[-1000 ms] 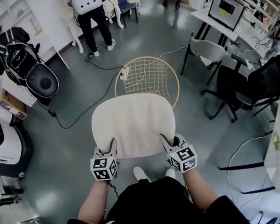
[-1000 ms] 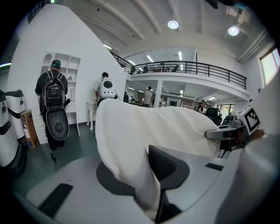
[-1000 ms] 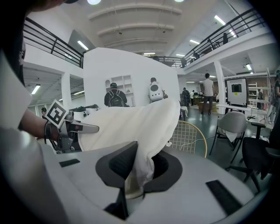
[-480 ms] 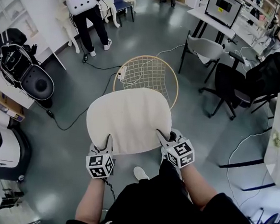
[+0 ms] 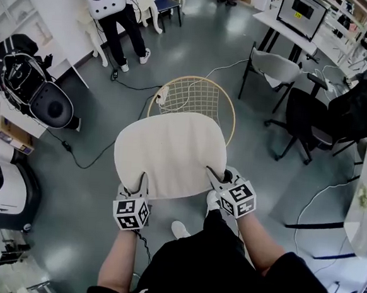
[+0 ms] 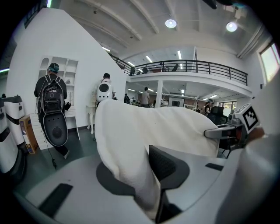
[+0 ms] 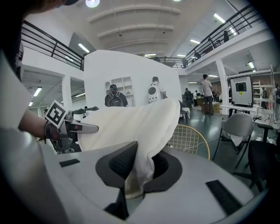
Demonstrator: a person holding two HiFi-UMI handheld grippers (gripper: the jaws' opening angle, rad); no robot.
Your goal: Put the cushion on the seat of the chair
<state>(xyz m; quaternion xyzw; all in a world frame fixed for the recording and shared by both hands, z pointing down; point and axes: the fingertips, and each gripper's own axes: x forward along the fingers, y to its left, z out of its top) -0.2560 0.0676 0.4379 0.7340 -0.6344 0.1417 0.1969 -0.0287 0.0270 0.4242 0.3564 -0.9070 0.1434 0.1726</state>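
A cream cushion [image 5: 170, 153] hangs in the air between both grippers, held flat over the floor. My left gripper [image 5: 143, 185] is shut on its near left edge, and my right gripper [image 5: 214, 177] is shut on its near right edge. The cushion's fabric [image 6: 131, 153] is pinched between the left jaws, and its cloth [image 7: 140, 164] is pinched between the right jaws. The round wire chair [image 5: 200, 98] with a pale rim stands just beyond the cushion; the cushion's far edge overlaps the near part of its seat. The chair's mesh [image 7: 188, 139] shows past the cushion in the right gripper view.
A grey chair [image 5: 275, 64] and a black office chair [image 5: 338, 114] stand at the right by a desk [image 5: 288, 24]. A person [image 5: 115, 11] stands at the back left. A cable [image 5: 101, 152] crosses the floor at the left beside black-and-white equipment [image 5: 35, 96].
Both grippers have carried the cushion forward towards the wire chair; its far edge now covers more of the seat's near rim. Both grips are unchanged.
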